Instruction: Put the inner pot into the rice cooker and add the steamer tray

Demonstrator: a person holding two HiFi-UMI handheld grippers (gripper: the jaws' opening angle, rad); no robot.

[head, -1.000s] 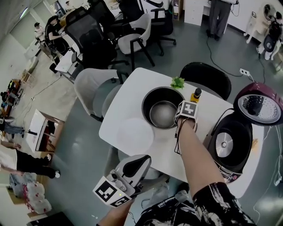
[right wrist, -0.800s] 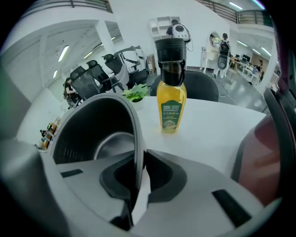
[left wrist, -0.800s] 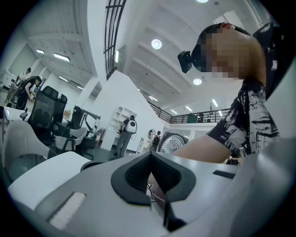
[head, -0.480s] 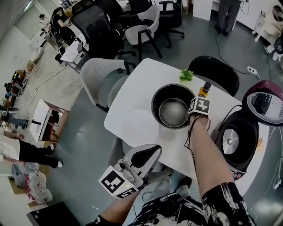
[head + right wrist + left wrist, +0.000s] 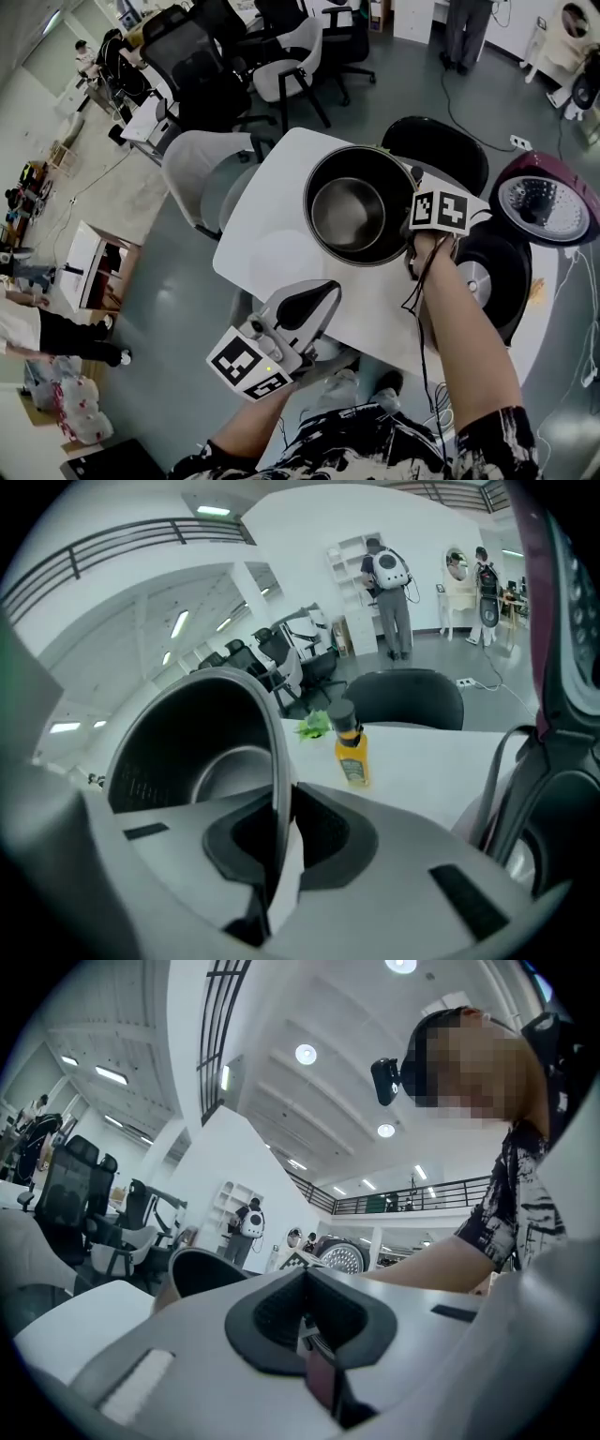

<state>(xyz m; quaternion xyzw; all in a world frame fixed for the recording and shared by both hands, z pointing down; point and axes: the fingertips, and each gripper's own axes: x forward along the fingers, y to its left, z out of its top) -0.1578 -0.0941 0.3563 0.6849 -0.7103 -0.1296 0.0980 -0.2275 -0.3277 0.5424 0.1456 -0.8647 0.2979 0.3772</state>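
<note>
The dark inner pot (image 5: 356, 206) hangs tilted above the white table (image 5: 272, 197), its shiny bottom showing inside. My right gripper (image 5: 411, 236) is shut on the pot's right rim; in the right gripper view the thin rim (image 5: 279, 789) runs down between the pads. The rice cooker (image 5: 489, 274) stands at the table's right end with its maroon lid (image 5: 544, 208) thrown open and its cavity bare. A faint pale round disc (image 5: 281, 258) lies on the table left of the pot. My left gripper (image 5: 323, 291) hovers at the table's near edge, shut and holding nothing.
A small yellow bottle (image 5: 352, 747) and a green leaf sprig (image 5: 314, 726) stand on the table beyond the pot. A black chair (image 5: 436, 150) and a grey chair (image 5: 202, 164) sit at the far side. The cooker's cord trails on the floor at the right.
The right gripper has raised the pot off the table, and it now looms larger and tilted. The left gripper has shifted only slightly.
</note>
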